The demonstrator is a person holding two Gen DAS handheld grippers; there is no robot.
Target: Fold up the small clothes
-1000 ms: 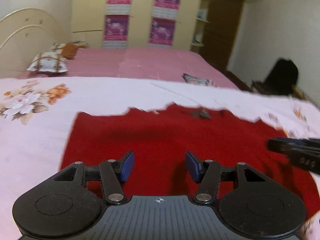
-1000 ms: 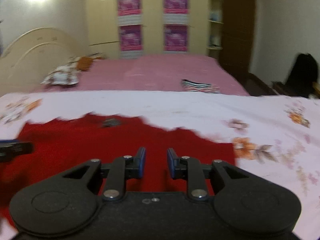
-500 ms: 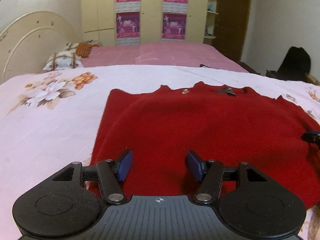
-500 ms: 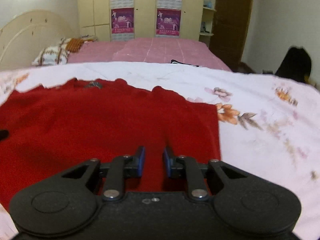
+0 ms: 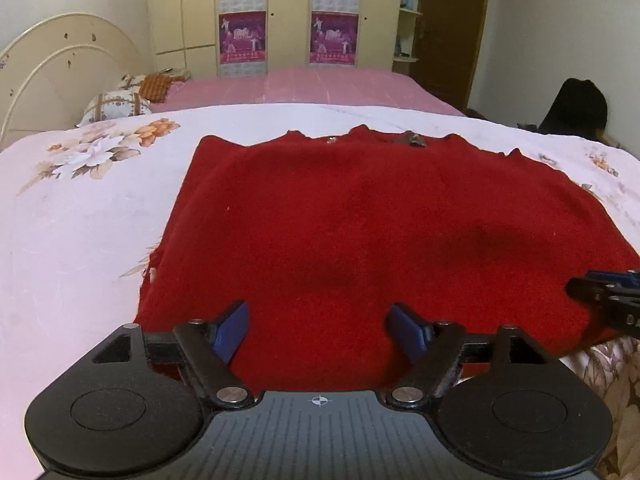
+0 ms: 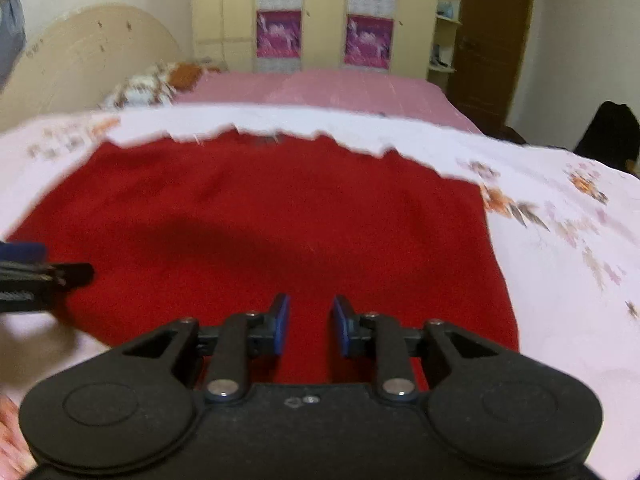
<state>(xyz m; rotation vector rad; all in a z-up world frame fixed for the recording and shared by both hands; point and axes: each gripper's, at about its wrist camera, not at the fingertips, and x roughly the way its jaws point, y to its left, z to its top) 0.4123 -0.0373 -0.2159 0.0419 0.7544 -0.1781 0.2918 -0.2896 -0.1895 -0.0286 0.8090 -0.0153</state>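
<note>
Dim warm indoor light, ceiling glare top-left, fisheye-curved edges — right wrist view motion-blurred, left sharp

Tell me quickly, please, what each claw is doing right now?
Left claw: open wide, holding nothing, over the sweater's near edge.
Right claw: open, narrower gap, holding nothing.
</note>
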